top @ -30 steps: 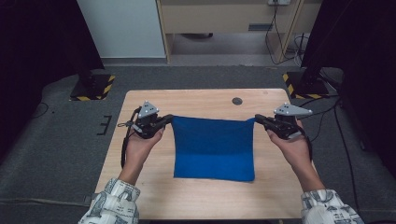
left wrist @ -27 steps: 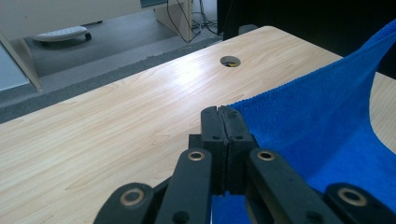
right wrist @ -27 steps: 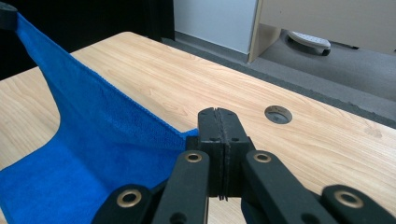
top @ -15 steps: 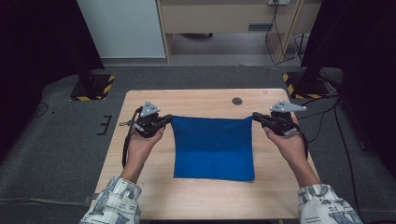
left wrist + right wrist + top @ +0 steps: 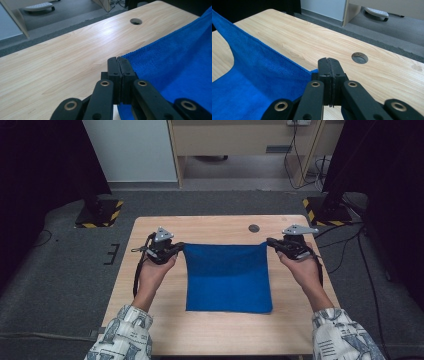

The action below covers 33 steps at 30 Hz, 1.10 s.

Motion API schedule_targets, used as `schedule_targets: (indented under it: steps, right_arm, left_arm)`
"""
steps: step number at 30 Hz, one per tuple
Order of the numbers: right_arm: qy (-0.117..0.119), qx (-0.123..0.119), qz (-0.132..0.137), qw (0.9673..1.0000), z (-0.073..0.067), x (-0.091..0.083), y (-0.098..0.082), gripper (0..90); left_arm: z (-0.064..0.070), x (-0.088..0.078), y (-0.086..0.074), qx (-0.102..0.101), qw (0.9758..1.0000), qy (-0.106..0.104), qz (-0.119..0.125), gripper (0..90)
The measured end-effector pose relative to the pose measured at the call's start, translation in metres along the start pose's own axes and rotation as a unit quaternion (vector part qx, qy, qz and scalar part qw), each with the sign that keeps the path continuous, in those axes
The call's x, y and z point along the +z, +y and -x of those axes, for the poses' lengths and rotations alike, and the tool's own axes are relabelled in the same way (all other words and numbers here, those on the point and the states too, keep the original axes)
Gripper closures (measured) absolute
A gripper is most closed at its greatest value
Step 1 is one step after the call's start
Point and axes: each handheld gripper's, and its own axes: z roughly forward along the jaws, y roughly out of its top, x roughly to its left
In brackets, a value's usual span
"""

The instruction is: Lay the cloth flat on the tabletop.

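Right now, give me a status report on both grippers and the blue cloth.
Left gripper shut on blue microfibre cloth, far left corner. Right gripper shut on far right corner. Far edge taut, near part on wooden table. Nothing in the way.

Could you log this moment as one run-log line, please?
left gripper: shut on blue cloth corner | right gripper: shut on other corner

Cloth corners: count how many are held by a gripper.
2. The left gripper is shut on the far left corner of the cloth; the right gripper is shut on the far right corner. The two near corners lie free on the table.
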Motion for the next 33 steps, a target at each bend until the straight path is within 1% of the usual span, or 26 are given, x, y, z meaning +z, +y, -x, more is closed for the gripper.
schedule_targets:
  steps: [1,2,3,5,8,12,13,15,17,20,25,27,33]
  right_arm:
    - [0.000,0.002,-0.002,1.0000,0.000,0.002,0.000,89.8]
    - [0.000,0.002,-0.002,1.0000,0.000,0.002,0.000,89.8]
    - [-0.002,0.008,-0.004,1.0000,0.001,0.008,0.000,89.9]
    - [-0.005,0.010,-0.006,0.9999,0.003,0.013,0.000,89.8]
    - [-0.009,0.015,-0.011,0.9998,0.004,0.019,-0.002,89.8]
    - [-0.013,0.016,-0.017,0.9996,0.007,0.023,-0.003,89.8]
    - [-0.015,0.019,-0.018,0.9995,0.007,0.024,-0.004,89.8]
    - [-0.017,0.021,-0.020,0.9994,0.007,0.025,-0.004,89.8]
    - [-0.018,0.022,-0.021,0.9994,0.008,0.026,-0.005,89.8]
    - [-0.022,0.021,-0.021,0.9993,0.009,0.028,-0.006,89.9]
    - [-0.024,0.028,-0.025,0.9990,0.011,0.033,-0.008,89.8]
    - [-0.025,0.030,-0.028,0.9989,0.012,0.035,-0.010,89.8]
    - [-0.028,0.038,-0.039,0.9981,0.017,0.042,-0.018,89.8]
  left_arm:
    - [-0.004,0.006,0.000,-0.006,1.0000,0.001,-0.001,89.0]
    - [-0.004,0.006,0.000,-0.006,1.0000,0.001,-0.001,89.0]
    - [-0.005,0.008,0.000,-0.008,1.0000,0.002,-0.003,89.0]
    - [-0.008,0.013,-0.001,-0.013,0.9999,0.002,-0.004,89.0]
    - [-0.011,0.019,-0.003,-0.015,0.9999,0.003,-0.008,89.0]
    - [-0.013,0.026,-0.004,-0.019,0.9998,0.006,-0.008,89.0]
    - [-0.013,0.028,-0.004,-0.020,0.9998,0.004,-0.007,89.0]
    - [-0.013,0.031,-0.004,-0.026,0.9997,0.005,-0.004,89.0]
    - [-0.013,0.033,-0.004,-0.025,0.9996,0.009,-0.008,89.0]
    - [-0.014,0.038,-0.004,-0.034,0.9994,0.009,-0.006,89.0]
    - [-0.016,0.046,-0.003,-0.034,0.9992,0.018,-0.012,89.1]
    - [-0.015,0.050,-0.001,-0.030,0.9992,0.022,-0.016,89.1]
    - [-0.014,0.059,-0.001,-0.030,0.9989,0.029,-0.023,89.1]
